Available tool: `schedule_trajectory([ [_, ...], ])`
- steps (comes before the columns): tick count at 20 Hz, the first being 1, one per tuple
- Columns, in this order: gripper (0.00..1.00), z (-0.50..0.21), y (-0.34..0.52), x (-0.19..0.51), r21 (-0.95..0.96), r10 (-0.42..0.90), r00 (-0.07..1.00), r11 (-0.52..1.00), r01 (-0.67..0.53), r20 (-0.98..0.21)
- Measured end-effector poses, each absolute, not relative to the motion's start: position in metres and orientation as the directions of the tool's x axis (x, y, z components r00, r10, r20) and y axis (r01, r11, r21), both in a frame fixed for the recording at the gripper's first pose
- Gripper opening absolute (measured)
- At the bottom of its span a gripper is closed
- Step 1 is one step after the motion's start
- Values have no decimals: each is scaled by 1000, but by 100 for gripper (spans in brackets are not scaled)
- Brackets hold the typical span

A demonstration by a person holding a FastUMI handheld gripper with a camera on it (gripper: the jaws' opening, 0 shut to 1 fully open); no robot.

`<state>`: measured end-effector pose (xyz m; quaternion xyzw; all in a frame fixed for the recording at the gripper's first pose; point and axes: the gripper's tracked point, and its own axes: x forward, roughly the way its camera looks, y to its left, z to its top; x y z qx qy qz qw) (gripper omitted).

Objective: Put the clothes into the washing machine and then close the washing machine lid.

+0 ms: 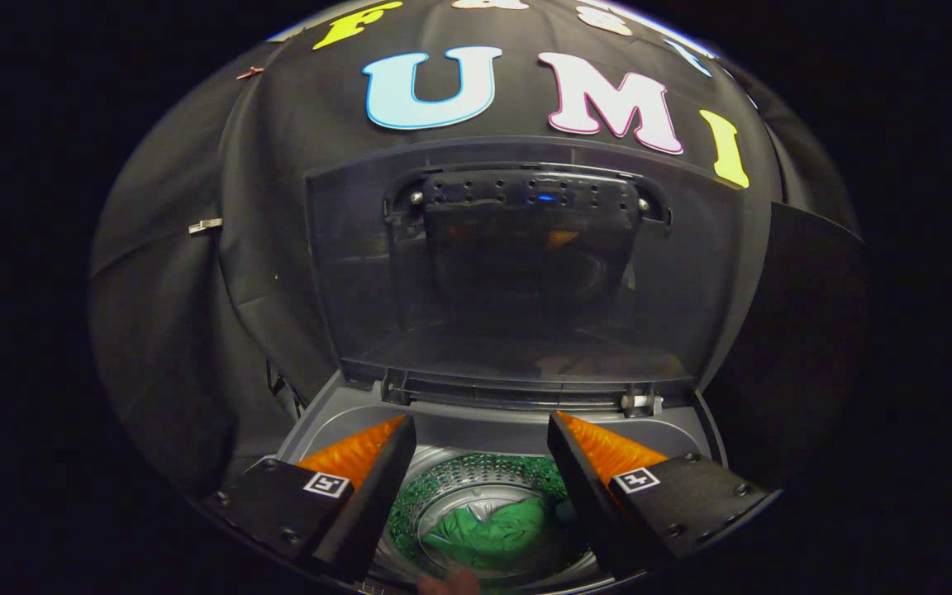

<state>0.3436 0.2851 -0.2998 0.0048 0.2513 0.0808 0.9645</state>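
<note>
I look down over a grey top-loading washing machine point(443, 430). Its dark see-through lid point(517, 273) stands raised upright behind the opening, hinged at the back rim. In the metal drum point(476, 483) below lies a green garment point(488, 533), bunched at the bottom. My gripper point(480, 426) hovers above the drum mouth with its fingers spread wide and nothing between them. The garment shows in the gap between the fingers, well beneath them.
Black cloth walls close in behind the machine and on both sides. A small white hinge piece point(641, 403) sits at the lid's right back corner. A bit of a hand point(447, 583) shows at the machine's near edge.
</note>
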Motion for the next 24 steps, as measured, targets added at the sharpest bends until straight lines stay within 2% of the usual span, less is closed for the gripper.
schedule_trajectory([
  [6,100,-241,278,340,65,124,905,992,-106,-407],
  [15,99,-71,225,352,55,-5,980,998,16,-199],
  [19,99,0,216,372,53,-21,992,998,28,-128],
  [24,99,43,215,412,49,-21,991,998,28,-130],
])
